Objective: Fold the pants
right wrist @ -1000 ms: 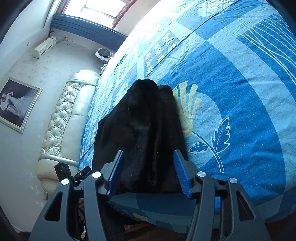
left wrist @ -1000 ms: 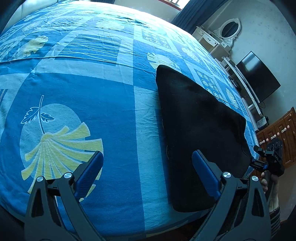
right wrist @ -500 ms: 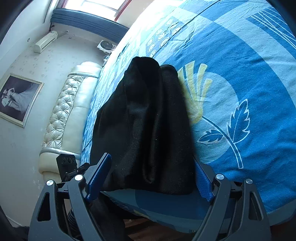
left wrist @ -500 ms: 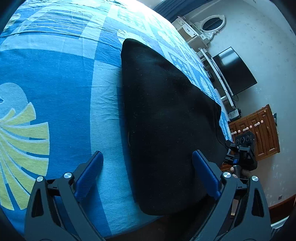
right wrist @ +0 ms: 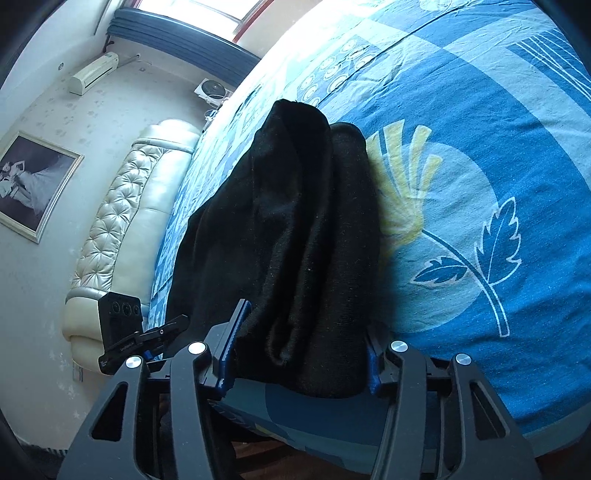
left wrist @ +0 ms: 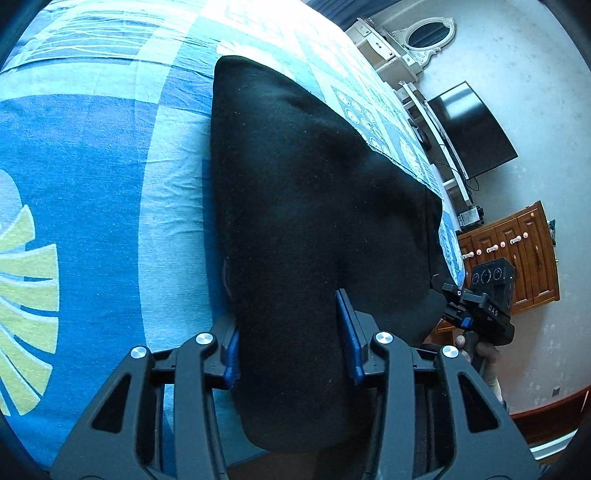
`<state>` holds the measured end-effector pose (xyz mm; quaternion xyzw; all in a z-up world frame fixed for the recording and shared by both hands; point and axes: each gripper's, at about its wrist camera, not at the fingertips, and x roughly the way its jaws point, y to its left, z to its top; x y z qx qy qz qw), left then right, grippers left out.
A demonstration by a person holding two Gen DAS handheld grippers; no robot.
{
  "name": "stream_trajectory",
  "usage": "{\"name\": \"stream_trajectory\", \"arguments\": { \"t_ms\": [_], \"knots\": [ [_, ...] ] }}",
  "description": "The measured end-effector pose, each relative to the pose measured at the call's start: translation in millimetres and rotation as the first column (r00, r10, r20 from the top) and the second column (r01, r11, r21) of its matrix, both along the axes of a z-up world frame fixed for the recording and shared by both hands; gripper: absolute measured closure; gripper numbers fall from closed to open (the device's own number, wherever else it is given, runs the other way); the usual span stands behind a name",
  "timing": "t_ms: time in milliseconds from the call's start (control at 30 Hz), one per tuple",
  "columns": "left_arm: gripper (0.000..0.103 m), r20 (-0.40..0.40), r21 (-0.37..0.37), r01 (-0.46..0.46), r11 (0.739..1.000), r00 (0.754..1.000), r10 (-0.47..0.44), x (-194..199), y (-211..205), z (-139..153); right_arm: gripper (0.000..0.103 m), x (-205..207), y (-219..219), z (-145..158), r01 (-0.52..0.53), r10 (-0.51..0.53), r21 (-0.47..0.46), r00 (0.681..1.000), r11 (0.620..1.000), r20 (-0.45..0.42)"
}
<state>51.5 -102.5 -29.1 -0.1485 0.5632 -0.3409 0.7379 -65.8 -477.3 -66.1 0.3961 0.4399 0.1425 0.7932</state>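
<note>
Bed spread with a blue leaf-print sheet (left wrist: 92, 177), pale speckled walls, a dark flat television (left wrist: 472, 129) beside an ornate oval mirror (left wrist: 430, 35), wooden cabinets (left wrist: 517, 254), a tufted cream headboard (right wrist: 122, 229), a framed picture (right wrist: 33, 181), a bright window (right wrist: 221, 7).

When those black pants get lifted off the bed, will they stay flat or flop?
Probably flop: the black pants lie in soft rolled folds on the bedsheet. They look thick and fuzzy, so likely not slippery. Both tongs, left and right, are closing around one end each, so the middle would likely sag.
</note>
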Motion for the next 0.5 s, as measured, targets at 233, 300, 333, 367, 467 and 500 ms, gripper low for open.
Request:
{"name": "stream_trajectory", "arguments": {
  "t_ms": [233,300,333,367,467,500],
  "knots": [
    [0.062,0.063,0.083,-0.026,0.996,0.998,0.021,-2.6,18.8,12.8,0.051,14.4,30.0,3.4,-0.039,0.039,0.004,0.999,0.999,0.002],
    [0.062,0.063,0.090,-0.040,0.995,0.997,0.035,-3.3,29.9,12.8,0.051,21.6,40.5,3.2,-0.057,0.057,0.009,0.998,0.998,0.001],
    [0.062,0.062,0.092,-0.050,0.995,0.997,0.044,-3.3,36.0,13.2,0.051,25.2,46.7,3.2,-0.069,0.069,0.010,0.998,0.998,0.000],
    [0.062,0.062,0.094,-0.058,0.994,0.997,0.052,-3.8,41.5,14.2,0.051,28.7,52.9,3.4,-0.080,0.080,0.011,0.997,0.997,0.000],
    [0.062,0.065,0.098,-0.085,0.992,0.995,0.079,-4.6,61.7,15.1,0.051,38.9,73.2,3.1,-0.112,0.112,0.018,0.994,0.994,-0.003],
    [0.062,0.064,0.097,-0.093,0.991,0.994,0.087,-4.3,69.7,15.4,0.051,41.4,79.7,2.7,-0.122,0.122,0.020,0.992,0.992,-0.004]
  ]
}}
